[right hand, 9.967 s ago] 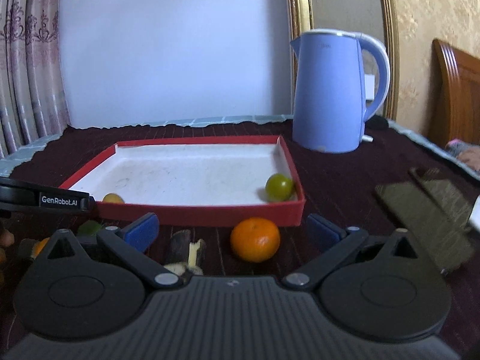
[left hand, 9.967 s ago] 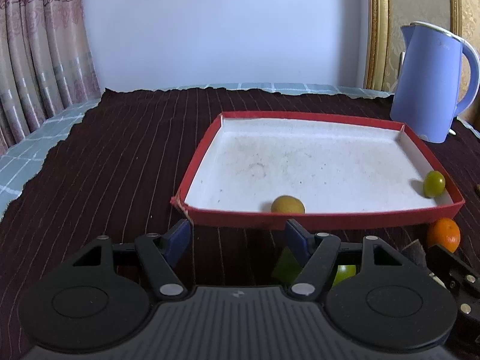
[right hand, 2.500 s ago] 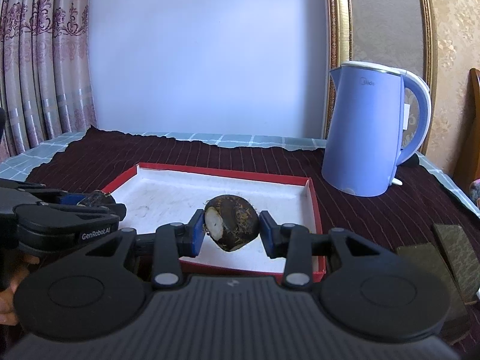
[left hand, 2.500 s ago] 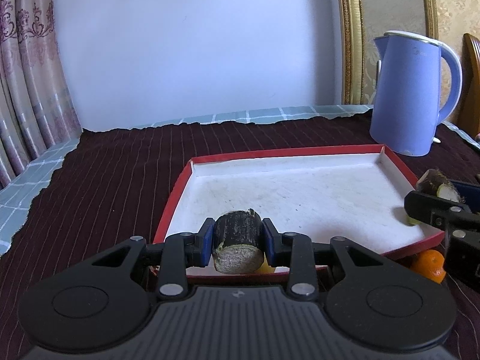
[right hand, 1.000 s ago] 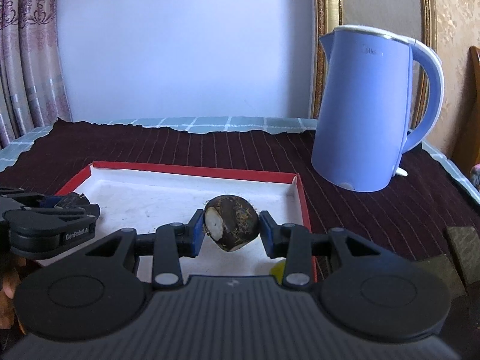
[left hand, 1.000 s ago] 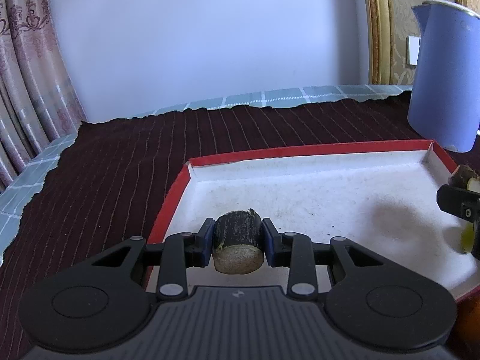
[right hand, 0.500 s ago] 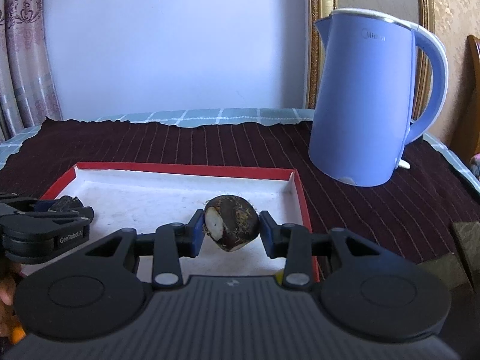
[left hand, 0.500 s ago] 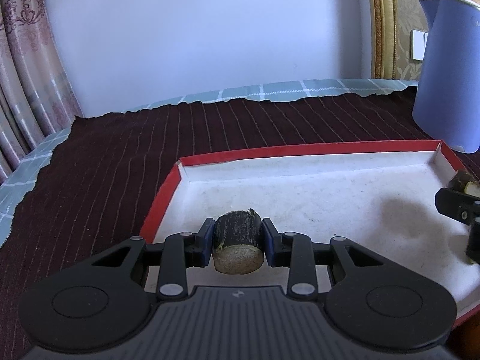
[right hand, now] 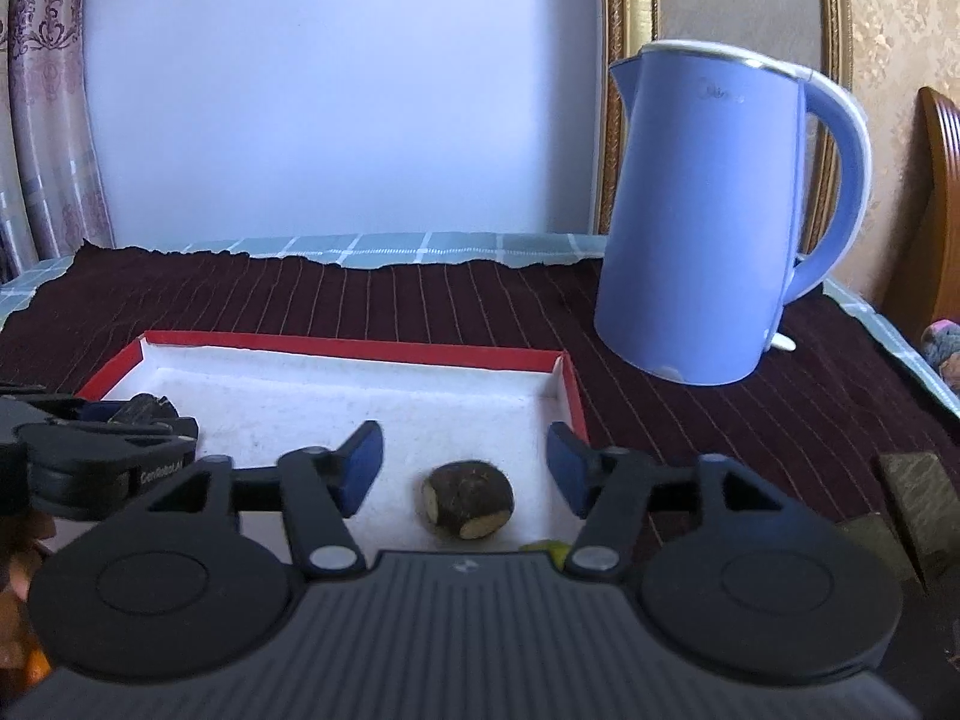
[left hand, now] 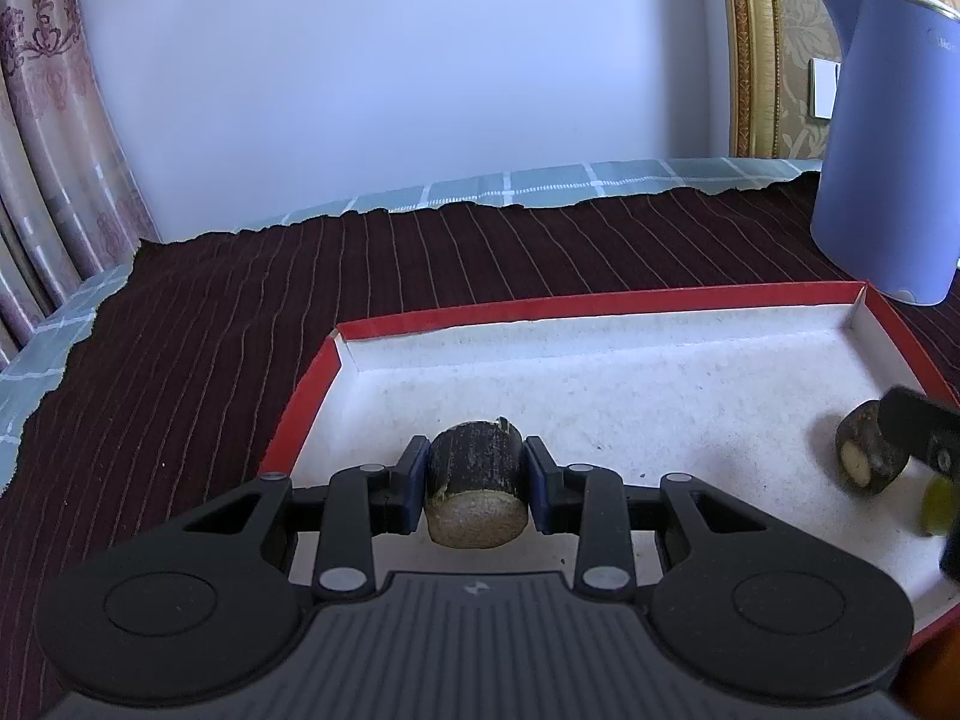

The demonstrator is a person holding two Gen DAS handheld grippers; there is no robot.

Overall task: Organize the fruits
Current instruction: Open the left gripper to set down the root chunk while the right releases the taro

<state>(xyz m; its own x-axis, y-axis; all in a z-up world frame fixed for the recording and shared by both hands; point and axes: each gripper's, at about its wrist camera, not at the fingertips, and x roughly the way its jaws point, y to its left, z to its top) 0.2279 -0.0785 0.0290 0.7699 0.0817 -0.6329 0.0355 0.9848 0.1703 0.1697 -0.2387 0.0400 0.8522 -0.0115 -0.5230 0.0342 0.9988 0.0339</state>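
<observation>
Left gripper (left hand: 474,483): jaws nearly closed, clamped on a dark stubby root piece (left hand: 476,492), held over the near-left part of the red-rimmed tray (left hand: 600,303). Right gripper (right hand: 465,468): jaws have just been opening, now approx half apart, pads clear of a round dark root (right hand: 468,507) lying on the tray's white floor between them, near the right wall. Green fruit (right hand: 549,549) partly hidden just beside it. Blue kettle (right hand: 714,216) upright on worktop cloth (right hand: 420,306), beyond tray's right corner
</observation>
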